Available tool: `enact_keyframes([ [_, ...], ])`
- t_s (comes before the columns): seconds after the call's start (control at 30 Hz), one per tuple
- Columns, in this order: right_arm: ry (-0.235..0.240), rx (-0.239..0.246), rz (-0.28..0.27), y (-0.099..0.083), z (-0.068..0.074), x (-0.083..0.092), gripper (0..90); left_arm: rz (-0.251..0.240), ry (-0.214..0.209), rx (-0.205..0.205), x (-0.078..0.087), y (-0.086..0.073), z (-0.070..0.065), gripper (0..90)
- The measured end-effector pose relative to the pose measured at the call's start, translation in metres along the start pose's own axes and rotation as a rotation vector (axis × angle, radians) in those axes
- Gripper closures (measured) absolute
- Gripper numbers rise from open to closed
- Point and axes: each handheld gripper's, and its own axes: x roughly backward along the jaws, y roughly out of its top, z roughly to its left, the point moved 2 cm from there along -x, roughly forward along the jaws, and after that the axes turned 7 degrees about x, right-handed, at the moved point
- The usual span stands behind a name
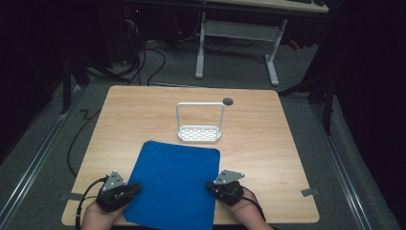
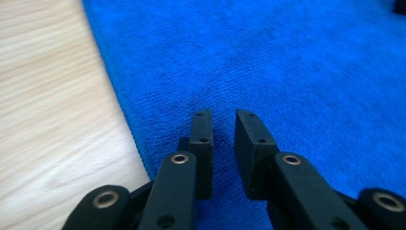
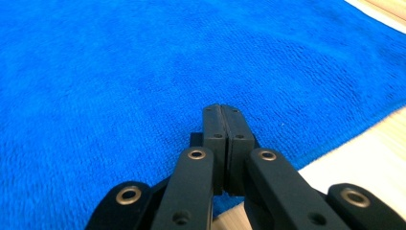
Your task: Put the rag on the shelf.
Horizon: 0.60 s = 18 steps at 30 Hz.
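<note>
A blue cloth [image 1: 174, 184] lies flat on the wooden table [image 1: 268, 139], near its front edge. My left gripper [image 1: 136, 188] rests at the cloth's left edge, pointing right. In the left gripper view its jaws [image 2: 224, 115] stand a narrow gap apart over the cloth [image 2: 287, 62], with nothing between the pads. My right gripper [image 1: 209, 186] sits at the cloth's right edge, pointing left. In the right gripper view its pads [image 3: 222, 109] are pressed together just above the cloth [image 3: 119, 72]; no fold shows between them.
A white wire rack [image 1: 199, 123] with a tall hoop handle stands beyond the cloth at the table's middle. A round dark grommet [image 1: 228, 101] sits near the far edge. Bare wood surrounds the rack. Cables and a white desk frame [image 1: 237, 33] occupy the floor behind.
</note>
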Motion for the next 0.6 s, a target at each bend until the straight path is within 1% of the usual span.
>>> enact_keyframes([
  [0.03, 0.000, 0.000, 0.000, 0.000, 0.000, 0.000, 90.0, 0.000, 0.000, 0.000, 0.000, 0.000, 0.000, 77.8],
  [0.07, -0.014, -0.004, 0.011, -0.005, -0.003, 0.006, 90.0, 0.009, -0.021, -0.025, -0.003, 0.001, -0.009, 77.8],
  [0.1, -0.014, -0.004, 0.011, -0.005, -0.003, 0.006, 90.0, 0.009, -0.021, -0.025, -0.003, 0.001, -0.009, 77.8],
  [0.13, -0.020, -0.005, 0.011, -0.007, -0.005, 0.008, 90.0, 0.014, -0.038, -0.036, -0.006, 0.002, -0.014, 77.8],
  [0.2, -0.033, -0.025, 0.014, -0.014, -0.010, 0.015, 90.0, 0.018, -0.061, -0.050, -0.009, 0.002, -0.022, 77.7],
  [0.27, -0.046, -0.037, 0.017, -0.020, -0.014, 0.022, 90.0, 0.028, -0.090, -0.076, -0.013, 0.003, -0.033, 77.3],
  [0.4, -0.076, -0.059, 0.021, -0.033, -0.023, 0.034, 90.0, 0.032, -0.135, -0.106, -0.021, 0.005, -0.050, 76.4],
  [0.43, -0.084, -0.068, 0.020, -0.036, -0.025, 0.037, 90.0, 0.034, -0.145, -0.111, -0.022, 0.005, -0.053, 76.1],
  [0.47, -0.089, -0.091, 0.020, -0.042, -0.029, 0.043, 90.0, 0.039, -0.157, -0.123, -0.025, 0.005, -0.060, 75.4],
  [0.5, -0.089, -0.091, 0.020, -0.042, -0.029, 0.043, 90.0, 0.039, -0.157, -0.123, -0.025, 0.005, -0.060, 75.2],
  [0.53, -0.091, -0.093, 0.018, -0.044, -0.030, 0.044, 90.0, 0.040, -0.164, -0.134, -0.027, 0.006, -0.065, 75.2],
  [0.57, -0.096, -0.096, 0.019, -0.047, -0.031, 0.047, 90.0, 0.043, -0.174, -0.138, -0.028, 0.006, -0.069, 74.8],
  [0.6, -0.109, -0.104, 0.021, -0.051, -0.033, 0.052, 90.0, 0.045, -0.194, -0.139, -0.030, 0.006, -0.075, 74.6],
])
